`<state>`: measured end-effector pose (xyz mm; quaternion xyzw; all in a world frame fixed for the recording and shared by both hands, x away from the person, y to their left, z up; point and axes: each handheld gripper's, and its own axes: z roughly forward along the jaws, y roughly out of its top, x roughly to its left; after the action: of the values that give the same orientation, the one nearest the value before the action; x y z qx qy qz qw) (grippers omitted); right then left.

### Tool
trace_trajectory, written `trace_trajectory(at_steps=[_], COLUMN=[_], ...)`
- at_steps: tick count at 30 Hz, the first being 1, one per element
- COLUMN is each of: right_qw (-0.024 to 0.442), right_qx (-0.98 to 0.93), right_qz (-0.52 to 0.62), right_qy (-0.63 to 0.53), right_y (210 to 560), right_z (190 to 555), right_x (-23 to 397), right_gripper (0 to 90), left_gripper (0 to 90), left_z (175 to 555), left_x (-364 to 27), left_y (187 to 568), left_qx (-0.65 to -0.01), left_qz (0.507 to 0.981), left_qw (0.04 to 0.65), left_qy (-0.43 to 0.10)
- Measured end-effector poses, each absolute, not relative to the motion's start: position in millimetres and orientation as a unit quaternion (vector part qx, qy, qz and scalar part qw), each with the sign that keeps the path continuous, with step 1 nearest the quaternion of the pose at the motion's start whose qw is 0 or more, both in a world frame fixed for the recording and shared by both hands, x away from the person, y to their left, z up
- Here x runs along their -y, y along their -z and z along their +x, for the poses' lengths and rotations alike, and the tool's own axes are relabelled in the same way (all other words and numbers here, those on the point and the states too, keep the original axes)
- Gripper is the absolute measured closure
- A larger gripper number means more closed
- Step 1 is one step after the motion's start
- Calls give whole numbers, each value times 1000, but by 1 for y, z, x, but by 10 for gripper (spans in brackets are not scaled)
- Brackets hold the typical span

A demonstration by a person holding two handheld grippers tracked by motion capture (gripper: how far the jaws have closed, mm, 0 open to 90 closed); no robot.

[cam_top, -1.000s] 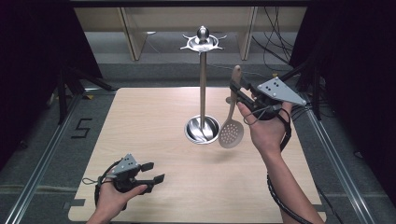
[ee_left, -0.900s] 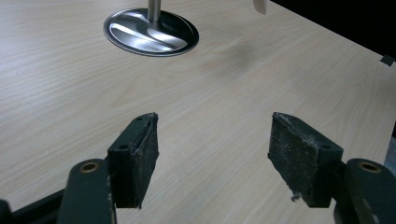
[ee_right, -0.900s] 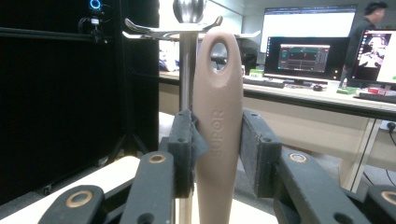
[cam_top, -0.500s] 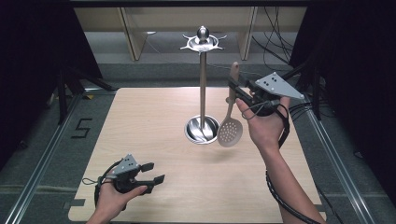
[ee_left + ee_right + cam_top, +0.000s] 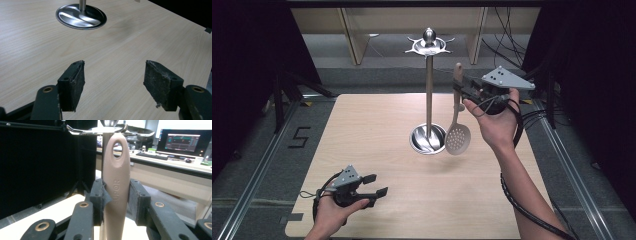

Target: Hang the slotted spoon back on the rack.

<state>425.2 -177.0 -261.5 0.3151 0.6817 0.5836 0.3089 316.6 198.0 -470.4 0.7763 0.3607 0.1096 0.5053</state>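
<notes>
High view: right gripper (image 5: 460,90) clamps slotted spoon (image 5: 457,136) upright, handle up; left gripper (image 5: 375,184) apart.

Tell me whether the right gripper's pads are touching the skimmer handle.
Touching. In the right gripper view both pads press against the sides of the skimmer handle, with no gap showing; the right gripper holds it upright.

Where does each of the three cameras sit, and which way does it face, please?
High view: above the person's side, facing forward and down on the table; both forearms show.
Left gripper view: on the left gripper, along open jaws toward the stand.
Right gripper view: on the right gripper, jaws clamping the slotted spoon.
All share the stand.
</notes>
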Motion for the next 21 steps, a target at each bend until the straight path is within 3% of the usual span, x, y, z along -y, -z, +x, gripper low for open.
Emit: trace_trajectory(at_steps=[15, 21], right_qw=[276, 284], right_qx=[-710, -709], right_qz=[290, 285], right_qy=[-580, -579], right_y=[250, 244], right_z=[441, 446], right_x=[187, 185], right_gripper=[681, 681], left_gripper=[321, 322], left_z=[318, 318], left_x=[-198, -198], left_y=[471, 472], left_qx=[-360, -360], left_qz=[777, 777], left_qw=[504, 505], left_qy=[-108, -107])
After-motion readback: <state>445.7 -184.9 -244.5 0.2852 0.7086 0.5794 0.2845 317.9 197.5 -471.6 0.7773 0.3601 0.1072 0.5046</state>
